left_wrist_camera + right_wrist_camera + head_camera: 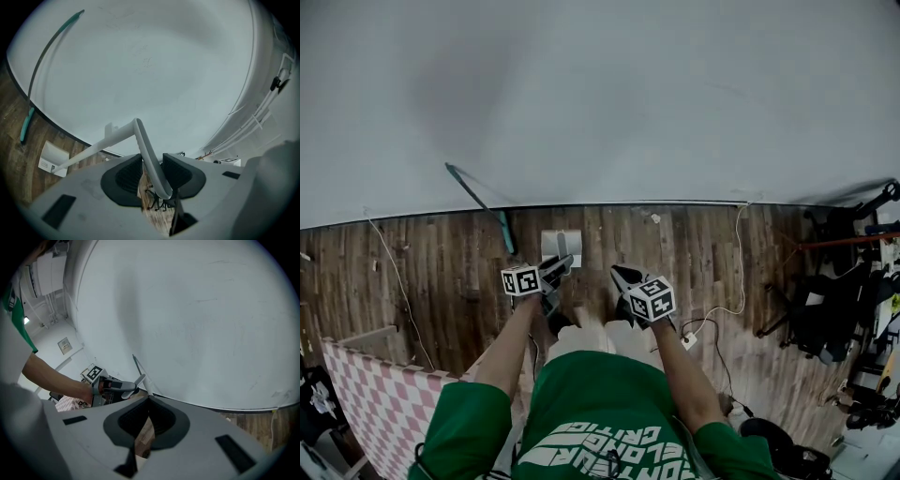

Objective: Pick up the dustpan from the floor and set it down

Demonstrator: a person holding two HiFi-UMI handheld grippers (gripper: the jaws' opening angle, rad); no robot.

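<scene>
Against the wall (600, 94), dustpan (561, 246), handle (149, 152) slanting back into clamped left hand-held gripper (152, 172); right hand-held gripper (149, 408) closed, empty.

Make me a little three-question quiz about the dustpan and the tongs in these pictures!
1. True or false: the long white plastic dustpan handle is clamped in the left tongs.
2. Which thing leans against the white wall? A) a thin dark pole with teal ends B) a red ladder C) a blue chair
3. Which tongs hold nothing, left or right?

Key: 1 true; 2 A; 3 the right tongs.
</scene>
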